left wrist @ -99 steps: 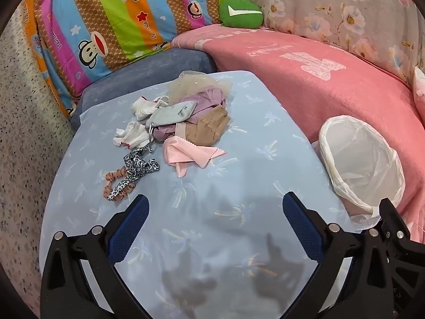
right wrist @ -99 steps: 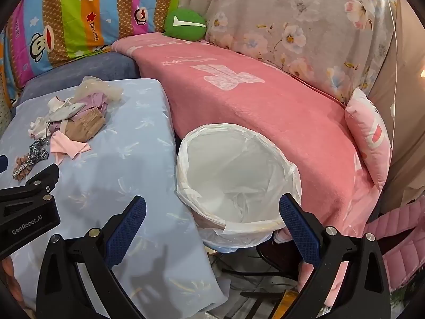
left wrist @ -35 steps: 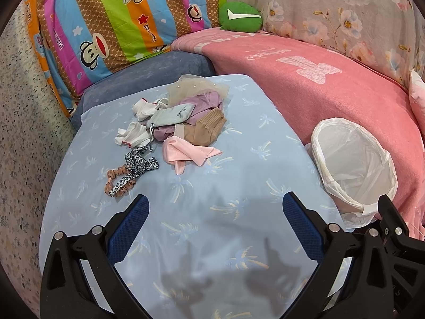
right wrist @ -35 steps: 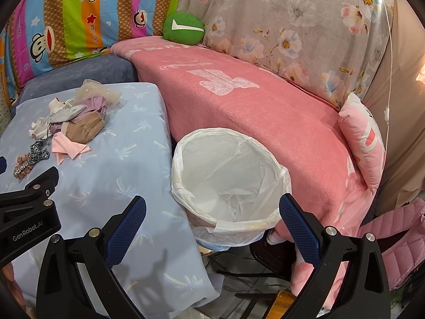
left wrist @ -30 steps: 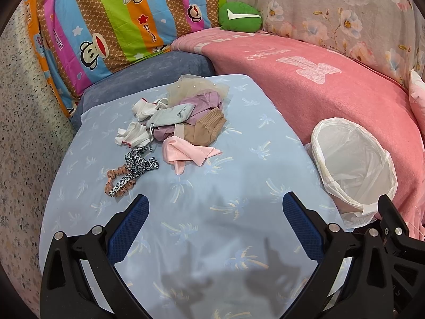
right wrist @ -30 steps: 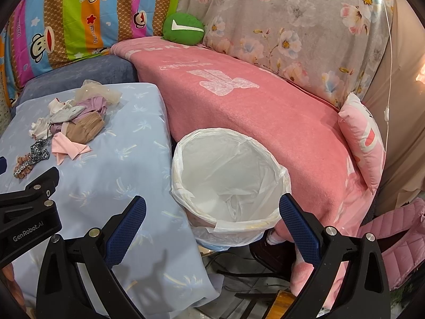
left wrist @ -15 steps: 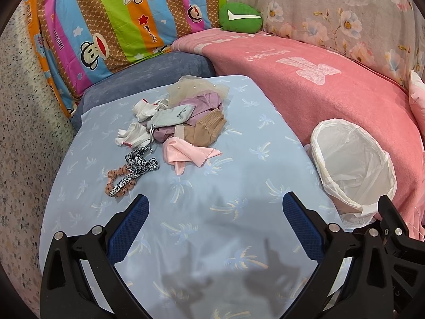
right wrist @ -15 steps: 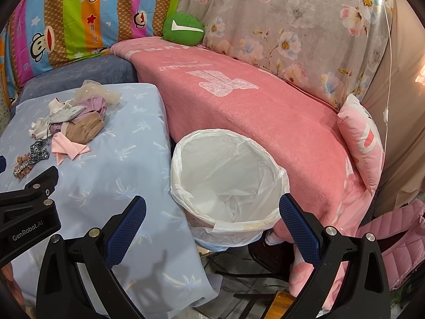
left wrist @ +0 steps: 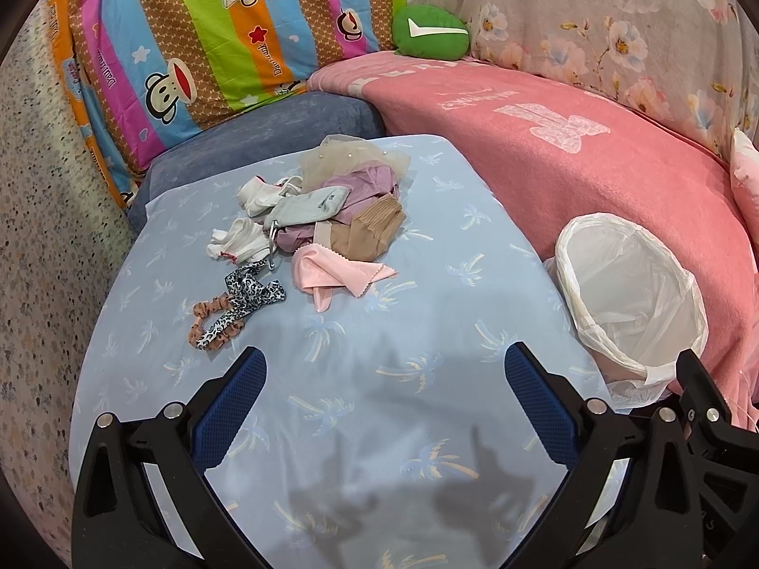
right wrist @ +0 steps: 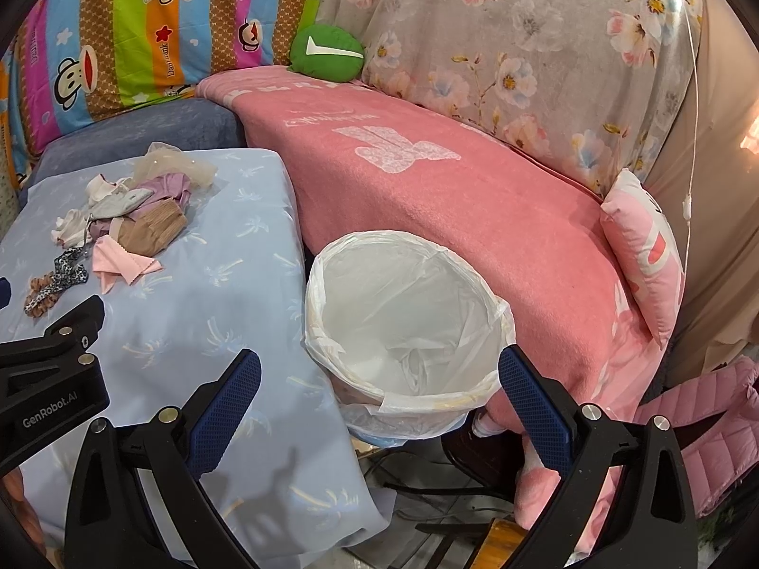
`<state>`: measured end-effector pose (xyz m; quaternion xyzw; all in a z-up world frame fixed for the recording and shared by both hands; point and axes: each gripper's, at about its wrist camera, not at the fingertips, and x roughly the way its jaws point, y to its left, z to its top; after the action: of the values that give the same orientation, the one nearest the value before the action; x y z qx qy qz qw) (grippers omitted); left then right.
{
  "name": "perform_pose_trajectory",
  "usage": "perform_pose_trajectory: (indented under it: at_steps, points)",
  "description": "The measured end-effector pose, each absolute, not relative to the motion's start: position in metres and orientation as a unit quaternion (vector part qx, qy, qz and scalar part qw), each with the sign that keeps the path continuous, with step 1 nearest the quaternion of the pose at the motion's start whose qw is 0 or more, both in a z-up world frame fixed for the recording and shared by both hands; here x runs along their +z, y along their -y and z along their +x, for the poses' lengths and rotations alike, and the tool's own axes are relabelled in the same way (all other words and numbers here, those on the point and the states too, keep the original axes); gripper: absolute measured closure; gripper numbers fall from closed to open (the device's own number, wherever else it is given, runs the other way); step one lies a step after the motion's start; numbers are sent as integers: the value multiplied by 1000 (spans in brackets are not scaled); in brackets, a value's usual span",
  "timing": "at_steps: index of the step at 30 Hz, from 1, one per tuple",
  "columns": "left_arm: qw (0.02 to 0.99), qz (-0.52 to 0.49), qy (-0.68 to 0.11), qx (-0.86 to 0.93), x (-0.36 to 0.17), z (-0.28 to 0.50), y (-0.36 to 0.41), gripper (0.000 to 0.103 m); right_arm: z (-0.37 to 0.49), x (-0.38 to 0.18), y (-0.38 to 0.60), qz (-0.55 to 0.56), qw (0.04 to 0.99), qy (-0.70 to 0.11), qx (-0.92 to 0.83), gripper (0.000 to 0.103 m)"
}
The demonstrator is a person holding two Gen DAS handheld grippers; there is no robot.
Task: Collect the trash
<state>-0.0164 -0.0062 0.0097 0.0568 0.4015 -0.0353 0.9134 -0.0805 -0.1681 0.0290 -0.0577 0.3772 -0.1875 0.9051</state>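
Note:
A pile of small cloth items (left wrist: 332, 218) lies on the light blue tablecloth (left wrist: 427, 284): white socks (left wrist: 237, 242), a pink cloth (left wrist: 332, 270), a tan stocking (left wrist: 370, 232), and leopard hair bands (left wrist: 232, 308). The pile also shows in the right wrist view (right wrist: 133, 218). A bin lined with a white bag (right wrist: 408, 327) stands at the table's right edge (left wrist: 631, 303); it looks empty. My left gripper (left wrist: 384, 393) is open and empty, well short of the pile. My right gripper (right wrist: 379, 393) is open and empty above the bin's near rim.
A pink blanket (left wrist: 569, 151) covers the sofa behind the bin. A striped monkey-print cushion (left wrist: 199, 38) and a green cushion (left wrist: 429, 31) lie at the back. A pink pillow (right wrist: 645, 246) and a pink padded chair (right wrist: 711, 417) are at the right.
Both views have shifted only slightly; the bin sits a little lower and nearer in the right wrist view. Both grippers stay open and empty.

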Motion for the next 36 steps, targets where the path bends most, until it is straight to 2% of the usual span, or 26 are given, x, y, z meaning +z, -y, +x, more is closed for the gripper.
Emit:
perform_pose_trajectory:
  at_steps: [24,36]
  points:
    - [911,53,-407,-41,10,-14,-3,7,-79,30,160,-62,905,-375,-193,6]
    - [912,39,-407,-38,-1,10,-42,7,-59,25,136,-57,908,-372,-184,6]
